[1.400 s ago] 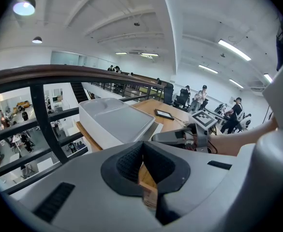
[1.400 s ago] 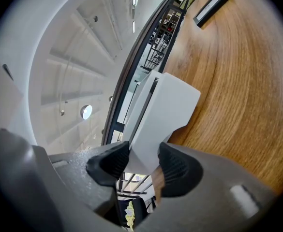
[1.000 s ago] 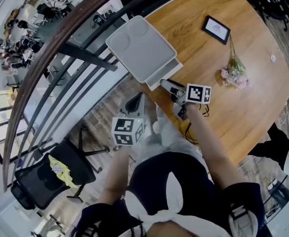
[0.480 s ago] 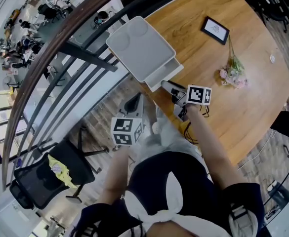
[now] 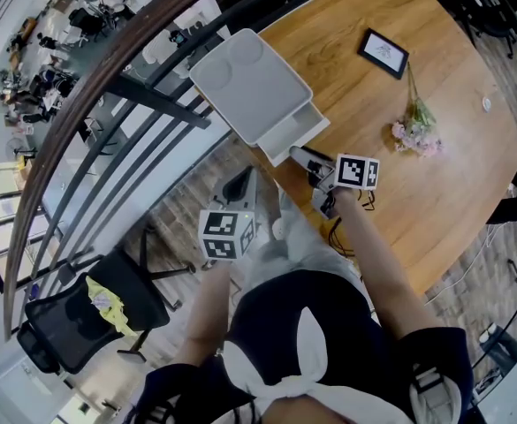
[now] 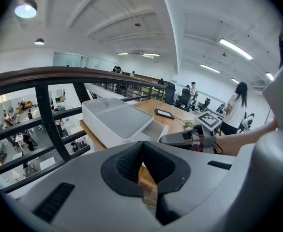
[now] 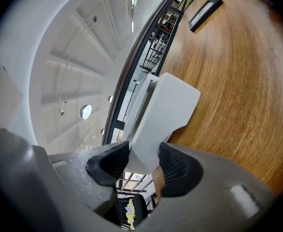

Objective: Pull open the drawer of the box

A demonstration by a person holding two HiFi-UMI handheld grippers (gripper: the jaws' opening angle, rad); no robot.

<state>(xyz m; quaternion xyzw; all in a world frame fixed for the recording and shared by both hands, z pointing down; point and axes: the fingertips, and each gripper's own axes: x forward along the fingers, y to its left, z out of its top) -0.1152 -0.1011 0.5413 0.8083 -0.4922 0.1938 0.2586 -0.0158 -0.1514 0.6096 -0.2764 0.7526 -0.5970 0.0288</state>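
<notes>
A white box (image 5: 249,78) stands at the near edge of the round wooden table (image 5: 452,193). Its drawer (image 5: 300,129) is pulled partly out toward me. My right gripper (image 5: 300,155) is at the drawer's front; in the right gripper view the drawer's white front panel (image 7: 165,105) fills the gap between the pads, and the right gripper (image 7: 142,163) is shut on it. My left gripper (image 6: 143,166) hangs off the table's edge, shut and holding nothing, its marker cube (image 5: 227,234) below the box. The left gripper view shows the box (image 6: 114,120) and drawer (image 6: 156,129) ahead.
A framed picture (image 5: 386,53) and a small bunch of flowers (image 5: 417,131) lie farther out on the table. A curved railing (image 5: 108,87) runs just behind the box. Down on the floor at the left stands a black chair (image 5: 99,312) with a yellow cloth.
The drawer has come out of the box a little farther, with my right gripper drawing slightly toward me. The left gripper has stayed where it was.
</notes>
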